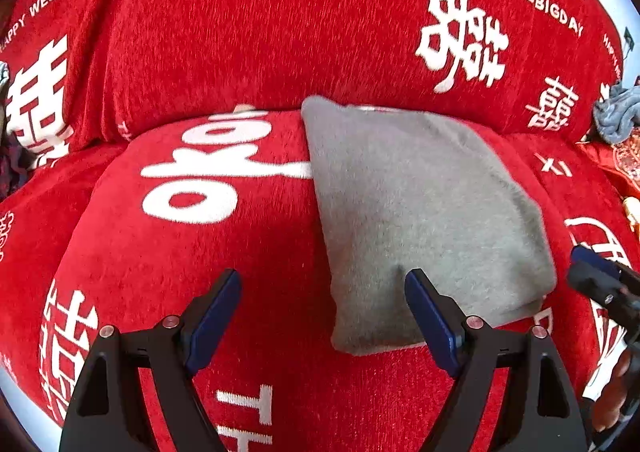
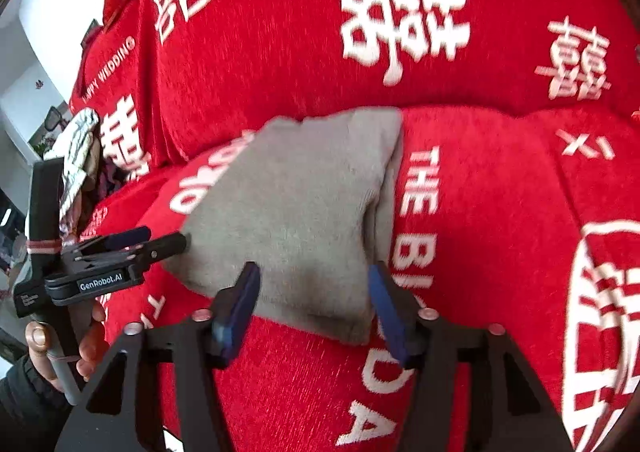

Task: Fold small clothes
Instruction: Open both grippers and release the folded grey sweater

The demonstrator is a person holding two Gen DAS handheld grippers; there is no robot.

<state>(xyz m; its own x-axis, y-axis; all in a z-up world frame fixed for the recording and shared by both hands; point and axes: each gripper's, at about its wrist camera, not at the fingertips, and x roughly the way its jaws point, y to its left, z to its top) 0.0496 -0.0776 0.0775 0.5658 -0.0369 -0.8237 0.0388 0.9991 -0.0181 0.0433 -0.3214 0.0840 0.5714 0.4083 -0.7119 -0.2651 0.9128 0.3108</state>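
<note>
A grey garment lies folded into a flat rectangle on the red sofa seat cushion. My left gripper is open and empty, its jaws spread over the garment's near left edge. The garment also shows in the right wrist view. My right gripper is open and empty, its jaws astride the garment's near right corner. The left gripper appears in the right wrist view, at the garment's left edge. The right gripper's tip shows at the right edge of the left wrist view.
A red cover with white characters drapes the sofa back. A blue-grey cloth lies at the far right of the seat. A bundle of patterned clothes sits at the sofa's left end. A white wall is beyond.
</note>
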